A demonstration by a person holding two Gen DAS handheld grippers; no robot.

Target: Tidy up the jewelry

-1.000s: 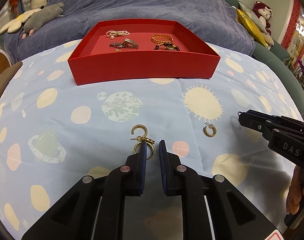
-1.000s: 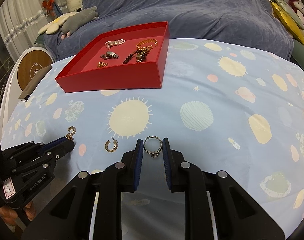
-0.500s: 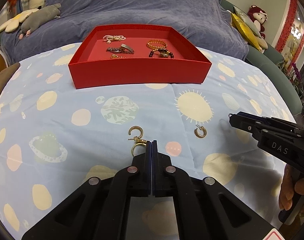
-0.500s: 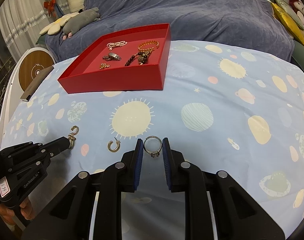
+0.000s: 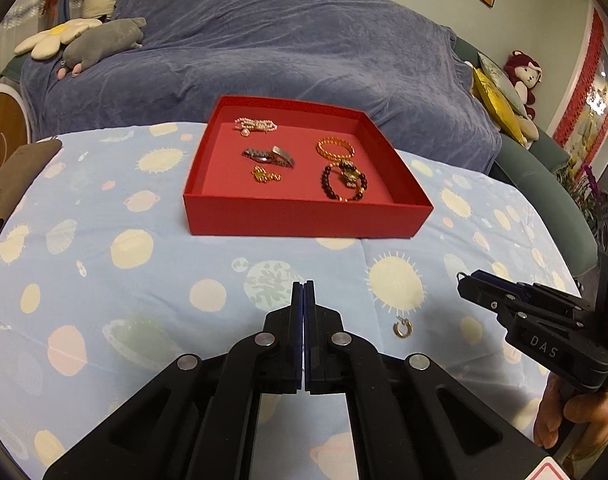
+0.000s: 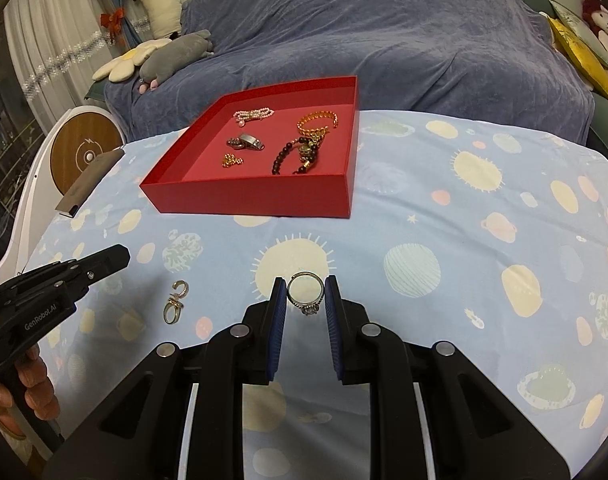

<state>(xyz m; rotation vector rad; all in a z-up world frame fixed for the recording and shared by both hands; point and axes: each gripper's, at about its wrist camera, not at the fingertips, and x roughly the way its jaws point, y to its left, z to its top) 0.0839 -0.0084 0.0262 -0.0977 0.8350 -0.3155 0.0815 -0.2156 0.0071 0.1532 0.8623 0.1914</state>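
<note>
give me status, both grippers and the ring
left gripper shut, nothing seen in it. right gripper shut on the ring. gold earrings loose on the tablecloth. nothing between ring and red tray.

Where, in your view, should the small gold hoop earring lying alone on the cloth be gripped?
Probably across the hoop earring, pinching its two outer edges and coming steeply from above: it lies flat on the soft cloth, so a low sideways approach would find no raised edge.

left hand-held gripper [image 5: 304, 286] closed empty, lifted
</note>
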